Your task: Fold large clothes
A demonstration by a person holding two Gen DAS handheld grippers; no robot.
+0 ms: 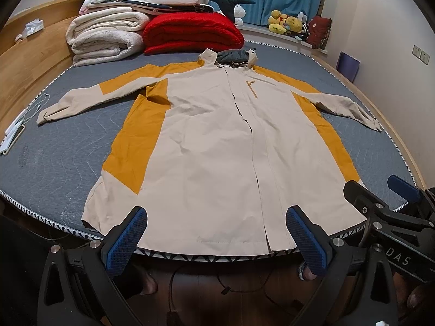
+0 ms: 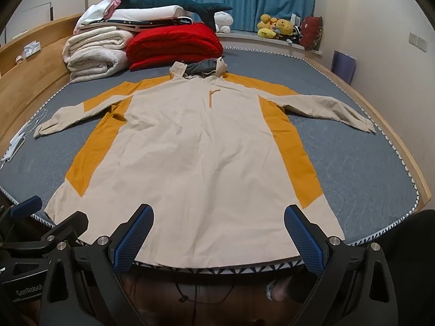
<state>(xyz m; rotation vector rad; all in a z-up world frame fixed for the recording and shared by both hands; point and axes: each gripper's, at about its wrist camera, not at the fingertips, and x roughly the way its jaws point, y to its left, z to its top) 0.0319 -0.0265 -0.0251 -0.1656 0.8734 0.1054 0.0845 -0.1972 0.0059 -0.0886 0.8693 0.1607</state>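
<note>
Both claws read wide open from my end, nothing between the pads. My left gripper [image 1: 216,240] hangs over the near edge of the bed, its blue fingers [image 1: 127,240] spread at 7 and 5 o'clock of the frame, framing the jacket's [image 1: 206,146] hem without touching it as far as I can tell. My right gripper [image 2: 218,237] sits the same way, jaws fully released, blue pads [image 2: 305,237] apart over the hem; in its own view the other unit pokes in at 8 o'clock. The jacket, cream with mustard side panels, lies flat and face up on the grey quilted mattress [image 1: 54,160], front opening running from 12 to 6 o'clock, both sleeves stretched out toward 9 and 3, grey-lined hood [image 1: 231,55] at the far end, hem at the mattress edge nearest me. Beyond the hood, at 11 o'clock, a folded red blanket [image 1: 193,34] sits beside a stack of white blankets [image 1: 106,36]. Plush toys [image 2: 274,28] at 1 o'clock below the blue curtain [image 2: 247,0]. A cable [image 1: 38,106] and phone lie at 9 o'clock by the wooden bed frame [image 1: 30,62].
</note>
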